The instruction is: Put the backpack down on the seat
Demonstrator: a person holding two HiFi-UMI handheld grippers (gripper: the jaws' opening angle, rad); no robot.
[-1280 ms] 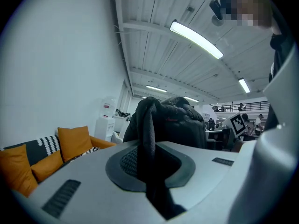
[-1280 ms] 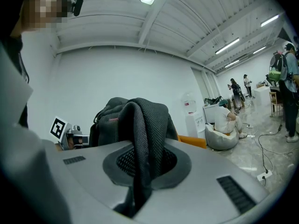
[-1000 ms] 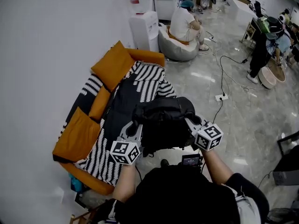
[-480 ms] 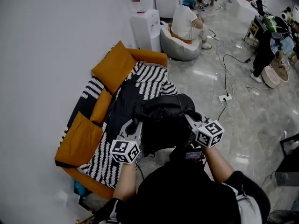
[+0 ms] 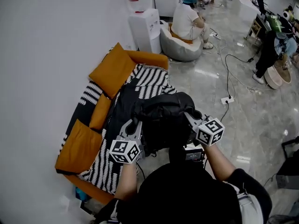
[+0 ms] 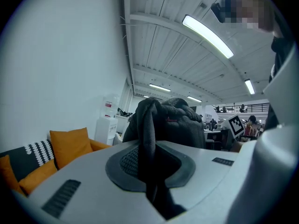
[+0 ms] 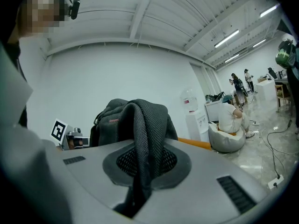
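Note:
A black backpack (image 5: 164,120) hangs in the air between my two grippers, just in front of the sofa's front edge. My left gripper (image 5: 135,124) is shut on one mesh shoulder strap (image 6: 148,148). On the other side my right gripper (image 5: 189,119) is shut on the other mesh strap (image 7: 147,148). The pack's body (image 6: 180,125) rises behind the left jaws, and the pack (image 7: 117,122) also fills the middle of the right gripper view. The seat is an orange sofa (image 5: 149,57) under a black-and-white patterned throw (image 5: 149,80), to the left of the backpack.
Orange cushions (image 5: 112,69) lean along the sofa's back by the white wall. A water dispenser (image 5: 144,27) stands past the sofa's far end. A person sits on a grey beanbag (image 5: 180,48). A cable and a power strip (image 5: 226,99) lie on the glossy floor at the right.
The sofa has shifted slightly down and left in the head view as I moved with the backpack. Both grippers keep the same hold on the straps.

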